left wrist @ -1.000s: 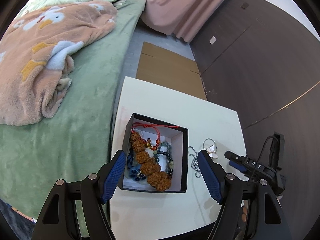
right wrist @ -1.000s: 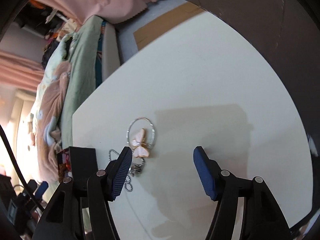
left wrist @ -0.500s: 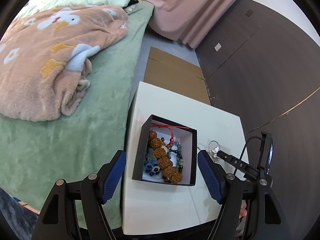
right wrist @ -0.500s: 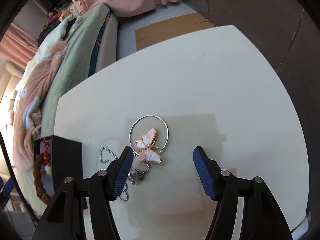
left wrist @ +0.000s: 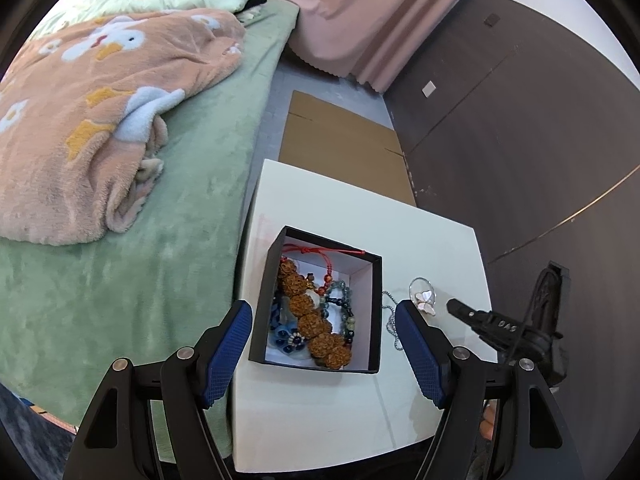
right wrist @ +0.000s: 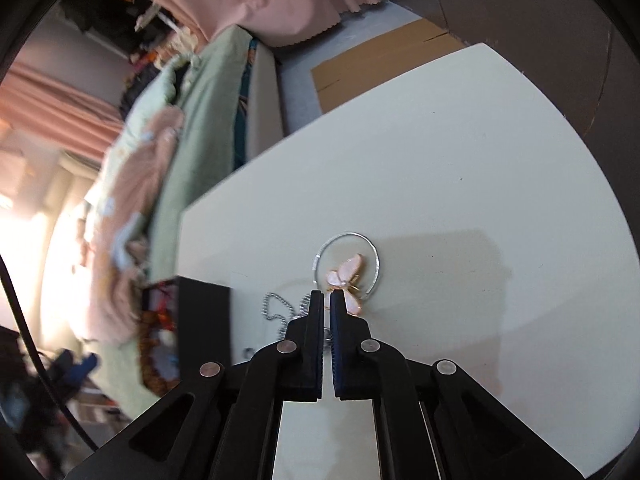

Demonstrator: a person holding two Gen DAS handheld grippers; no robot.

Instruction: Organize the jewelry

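Observation:
A black jewelry box with a white lining sits on the white table; it holds a brown seed-bead bracelet, a red cord and dark bead strands. My left gripper is open and hovers above the box. A pink butterfly pendant on a silver ring with a silver chain lies on the table right of the box. My right gripper has its jaws nearly together at the pendant's near edge and over the chain. The pendant and right gripper also show in the left wrist view.
A green bed with a pink blanket adjoins the table's left side. Flat cardboard lies on the floor beyond the table. A dark wall stands to the right, pink curtains behind.
My right gripper has closed from wide open to nearly shut at the pendant and chain. The left gripper has risen and pulled back over the box.

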